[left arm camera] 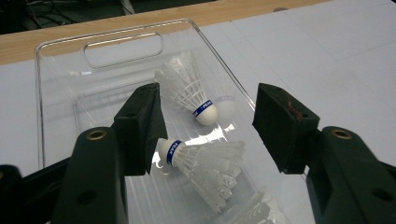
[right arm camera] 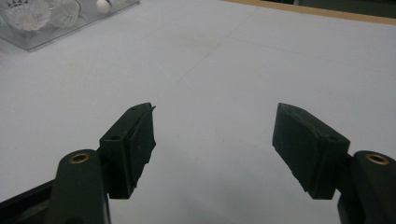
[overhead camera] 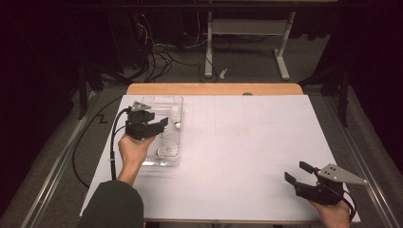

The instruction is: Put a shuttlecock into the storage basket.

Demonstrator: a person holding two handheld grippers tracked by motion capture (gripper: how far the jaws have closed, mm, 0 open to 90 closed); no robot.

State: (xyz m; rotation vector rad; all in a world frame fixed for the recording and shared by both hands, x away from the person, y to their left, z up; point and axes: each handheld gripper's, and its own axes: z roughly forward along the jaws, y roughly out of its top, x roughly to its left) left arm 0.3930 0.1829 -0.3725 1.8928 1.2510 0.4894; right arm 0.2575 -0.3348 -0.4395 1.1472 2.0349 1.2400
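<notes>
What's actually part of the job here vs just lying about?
In play:
- left gripper, jaws open over the tray
- clear plastic tray
- shuttlecocks in it: far shuttlecock, near shuttlecock

Just there:
- right gripper, open and empty at the near right
- white table cover
- cables and white stand on the floor beyond the table
</notes>
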